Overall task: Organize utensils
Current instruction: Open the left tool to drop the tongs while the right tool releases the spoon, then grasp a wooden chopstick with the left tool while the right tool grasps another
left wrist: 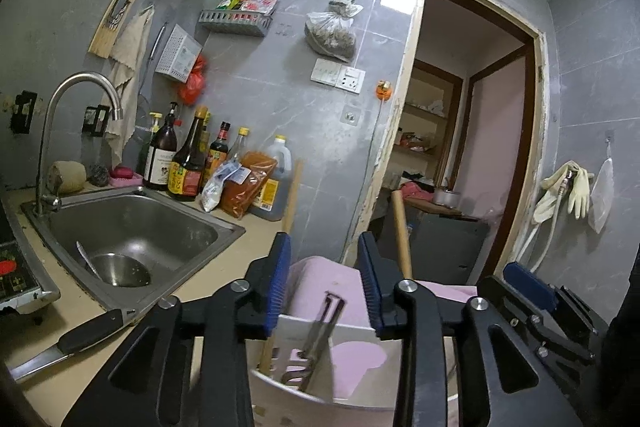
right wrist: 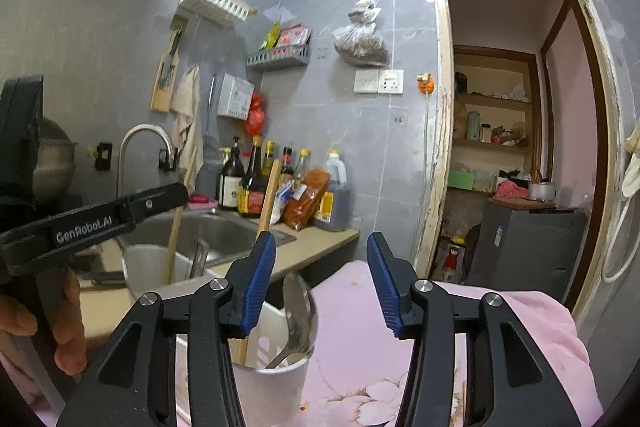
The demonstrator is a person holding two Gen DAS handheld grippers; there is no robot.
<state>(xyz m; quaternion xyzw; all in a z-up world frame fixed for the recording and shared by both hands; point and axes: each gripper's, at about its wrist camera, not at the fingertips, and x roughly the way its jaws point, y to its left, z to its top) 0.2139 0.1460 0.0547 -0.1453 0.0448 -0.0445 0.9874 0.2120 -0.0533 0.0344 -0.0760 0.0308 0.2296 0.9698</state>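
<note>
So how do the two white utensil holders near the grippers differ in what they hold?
The nearer holder holds a metal spoon and a wooden stick; the farther holder holds a wooden stick and a metal tool, too blurred to name. The nearer holder sits beside the pink cloth, the farther by the sink. Both are pale and upright.

Two holders (right wrist: 280, 379), one spoon (right wrist: 298, 311), one knife (left wrist: 68, 343)
</note>
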